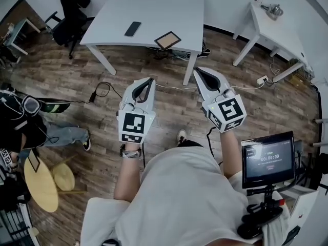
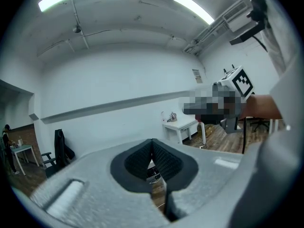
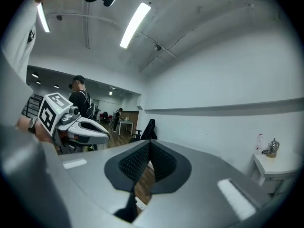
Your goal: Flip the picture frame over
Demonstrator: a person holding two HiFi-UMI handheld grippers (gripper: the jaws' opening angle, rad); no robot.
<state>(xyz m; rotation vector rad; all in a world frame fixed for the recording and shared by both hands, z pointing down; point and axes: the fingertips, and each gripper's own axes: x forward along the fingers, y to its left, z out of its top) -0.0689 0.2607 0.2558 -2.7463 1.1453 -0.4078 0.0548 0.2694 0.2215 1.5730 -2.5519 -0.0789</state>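
While the picture frame (image 1: 167,39) lies flat on the white table (image 1: 154,9), the left gripper (image 1: 150,79) and the right gripper (image 1: 197,70) hang over the floor (image 1: 174,104), well apart from it. Both have jaws pressed together, holding nothing.

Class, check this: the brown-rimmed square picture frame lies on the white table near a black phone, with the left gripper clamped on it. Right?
No. The left gripper grips nothing: the left gripper view shows its jaws together and empty. The brown-rimmed square picture frame does lie on the white table near the black phone.
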